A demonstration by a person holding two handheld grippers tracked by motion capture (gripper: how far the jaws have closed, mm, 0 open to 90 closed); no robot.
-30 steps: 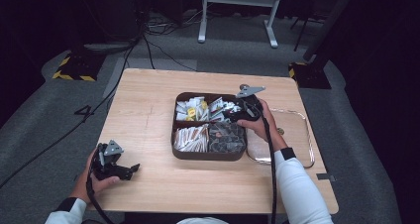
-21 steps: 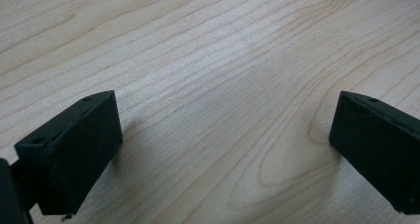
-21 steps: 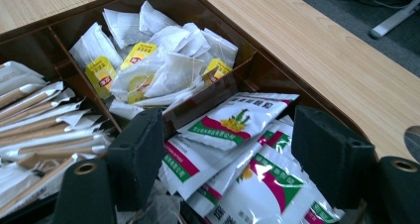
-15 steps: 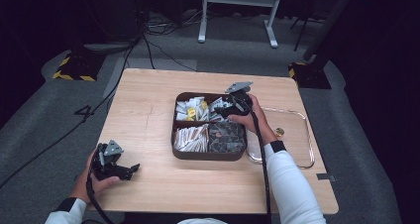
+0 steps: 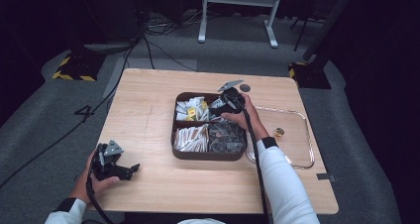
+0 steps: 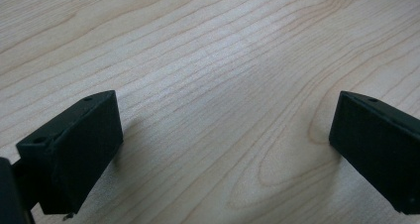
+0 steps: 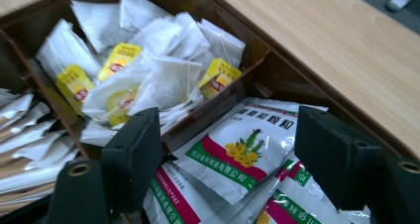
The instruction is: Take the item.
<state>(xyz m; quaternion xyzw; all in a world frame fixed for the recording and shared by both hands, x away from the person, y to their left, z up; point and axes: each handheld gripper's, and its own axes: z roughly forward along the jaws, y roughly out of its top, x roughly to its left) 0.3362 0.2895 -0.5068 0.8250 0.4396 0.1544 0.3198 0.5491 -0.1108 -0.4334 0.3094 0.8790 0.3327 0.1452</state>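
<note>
Right gripper [image 7: 225, 159]: jaws spread wide, just opened further, nothing clamped. Top sachet [image 7: 237, 152] directly beneath and between them, in the tray's [image 5: 208, 154] far right compartment, long axis slanting across the gap. Teabags [image 7: 143, 70] beyond the divider. Left gripper [image 6: 223, 159]: open, empty, parked on the table [image 5: 148, 100], well apart.

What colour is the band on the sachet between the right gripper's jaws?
The band on the sachet is dark red with a green stripe beside it; the right gripper view shows it best.
</note>
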